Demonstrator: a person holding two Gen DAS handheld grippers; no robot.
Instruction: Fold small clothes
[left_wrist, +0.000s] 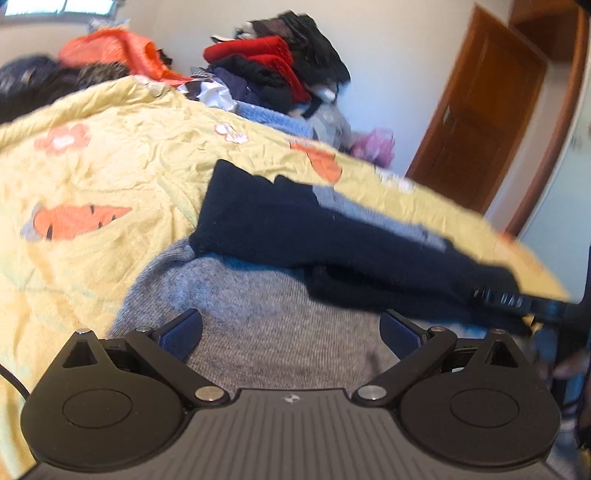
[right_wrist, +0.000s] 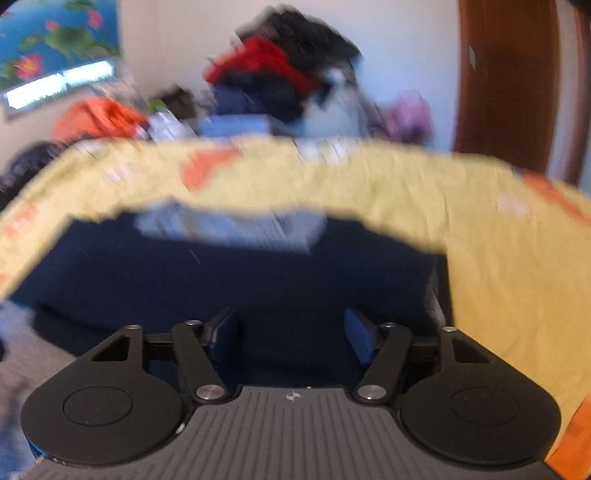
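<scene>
Navy sleeve (left_wrist: 332, 236) runs rightward past our gaping, empty left claw (left_wrist: 291, 334). Our right claw (right_wrist: 291, 332), half-open and empty, hovers nearest it

The left gripper (left_wrist: 291, 332) hovers wide open over a grey-and-navy sweater (left_wrist: 280, 236) lying on a yellow carrot-print bedsheet (left_wrist: 110, 177) (clothes pile (left_wrist: 280, 70) behind).
</scene>
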